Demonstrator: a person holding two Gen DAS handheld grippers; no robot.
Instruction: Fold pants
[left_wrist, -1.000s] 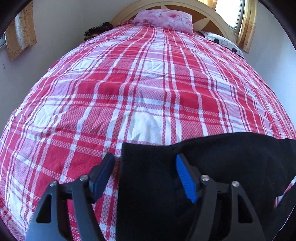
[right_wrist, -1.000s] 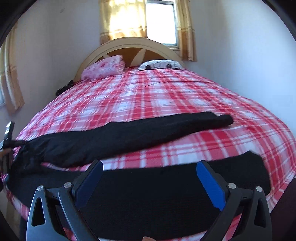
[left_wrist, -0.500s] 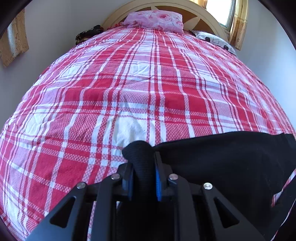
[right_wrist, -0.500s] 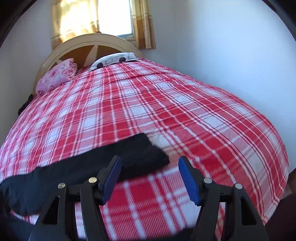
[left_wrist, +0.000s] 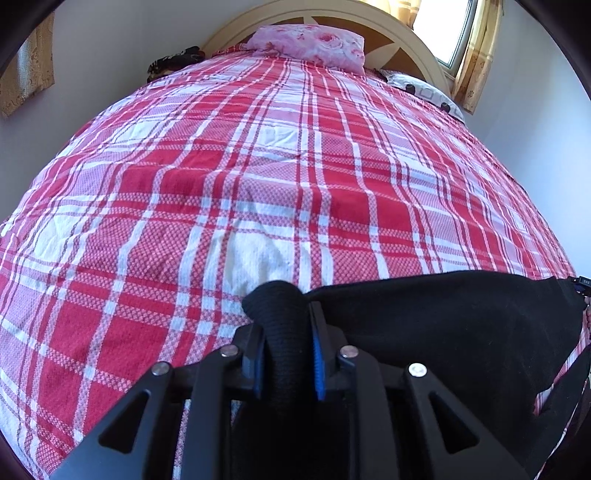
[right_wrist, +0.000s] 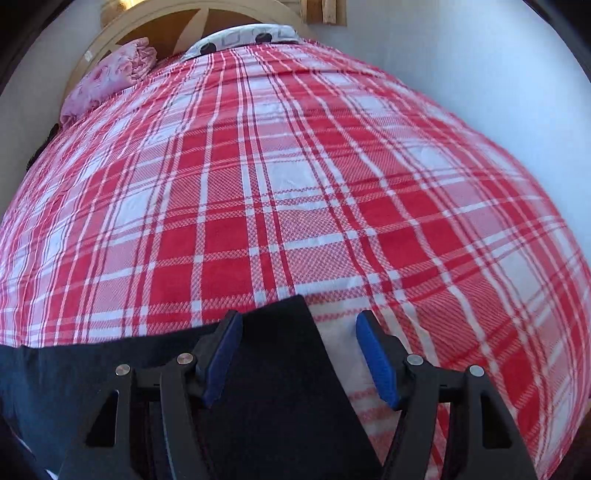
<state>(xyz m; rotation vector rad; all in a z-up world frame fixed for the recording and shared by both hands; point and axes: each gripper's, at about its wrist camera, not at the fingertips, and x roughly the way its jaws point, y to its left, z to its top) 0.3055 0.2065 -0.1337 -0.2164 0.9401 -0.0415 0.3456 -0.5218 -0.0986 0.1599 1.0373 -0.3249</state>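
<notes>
Black pants (left_wrist: 443, 325) lie across the near part of a bed with a red and white plaid cover (left_wrist: 280, 177). My left gripper (left_wrist: 286, 354) is shut on a bunched end of the pants, and the cloth bulges out above the blue pads. In the right wrist view the pants' other end (right_wrist: 280, 369) lies flat, its corner between my open right gripper's (right_wrist: 297, 358) fingers. The left blue pad (right_wrist: 221, 362) sits over the cloth and the right one (right_wrist: 376, 362) over bare cover.
A pink floral pillow (left_wrist: 310, 46) and a white patterned pillow (left_wrist: 424, 92) lie at the wooden headboard (left_wrist: 402, 40). A dark bundle (left_wrist: 173, 62) sits at the bed's far left corner. Walls close in on both sides; a curtained window (left_wrist: 465, 44) is at the back right.
My left gripper closed on the pants' end and now holds it bunched. My right gripper came down over the far leg end, which now sits between its open fingers.
</notes>
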